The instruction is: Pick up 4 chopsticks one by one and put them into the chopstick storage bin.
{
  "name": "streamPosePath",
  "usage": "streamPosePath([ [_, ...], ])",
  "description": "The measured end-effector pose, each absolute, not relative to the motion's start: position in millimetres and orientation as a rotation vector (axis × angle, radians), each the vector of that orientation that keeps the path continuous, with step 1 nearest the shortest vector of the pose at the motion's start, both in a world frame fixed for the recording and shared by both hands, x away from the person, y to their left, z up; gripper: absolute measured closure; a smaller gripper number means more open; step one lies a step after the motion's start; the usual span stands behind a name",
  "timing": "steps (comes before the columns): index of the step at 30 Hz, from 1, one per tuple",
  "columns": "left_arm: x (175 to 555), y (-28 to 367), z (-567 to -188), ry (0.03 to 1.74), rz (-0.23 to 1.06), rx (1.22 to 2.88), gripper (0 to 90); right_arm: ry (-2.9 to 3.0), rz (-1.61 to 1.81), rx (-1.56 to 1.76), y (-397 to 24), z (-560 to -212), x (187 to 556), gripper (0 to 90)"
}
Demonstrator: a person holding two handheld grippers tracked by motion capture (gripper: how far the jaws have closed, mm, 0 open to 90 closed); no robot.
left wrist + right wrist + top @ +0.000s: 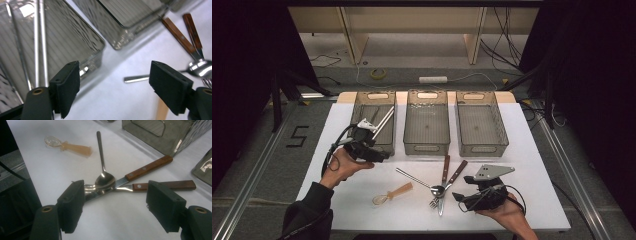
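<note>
The right gripper (464,194), low right, is released, near the spoon (104,179) on the fork and knife at center. Grab its handle. The left gripper (379,156) is released too.

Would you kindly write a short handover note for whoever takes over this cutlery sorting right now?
Left tongs: open, nothing between the jaws, at the front of the left bin.
Right tongs: open, empty, just right of the cutlery pile.
Done: two metal chopsticks lie in the left bin. The middle bin and right bin look empty.
Left on the table: metal spoon, wood-handled knife and wood-handled fork crossed in a pile; clear spoon with an orange handle apart to their left.
Likely next: pick from the pile, perhaps the spoon on top.
</note>
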State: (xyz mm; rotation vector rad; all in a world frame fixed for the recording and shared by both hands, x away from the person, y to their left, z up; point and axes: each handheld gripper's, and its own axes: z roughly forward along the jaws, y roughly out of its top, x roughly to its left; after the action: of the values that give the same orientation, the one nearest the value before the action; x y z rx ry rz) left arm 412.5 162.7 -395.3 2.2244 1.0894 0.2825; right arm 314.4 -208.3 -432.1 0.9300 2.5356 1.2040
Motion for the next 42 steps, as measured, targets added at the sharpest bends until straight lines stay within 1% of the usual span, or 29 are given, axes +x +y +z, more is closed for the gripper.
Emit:
streamPosePath([
  [6,396.0,151.4,-406.0,1.048,0.234,2.293,21.5,2.514,1.218,0.944,-209.1,-432.7,313.6,31.5],
  [16,380.9,137.2,-415.4,0.999,0.179,2.359,20.7,2.502,1.236,0.957,-211.3,-434.2,313.7,30.7],
  [42,365.6,114.2,-437.2,0.926,0.153,2.500,21.5,2.423,1.337,1.009,-218.9,-431.3,315.3,28.5],
])
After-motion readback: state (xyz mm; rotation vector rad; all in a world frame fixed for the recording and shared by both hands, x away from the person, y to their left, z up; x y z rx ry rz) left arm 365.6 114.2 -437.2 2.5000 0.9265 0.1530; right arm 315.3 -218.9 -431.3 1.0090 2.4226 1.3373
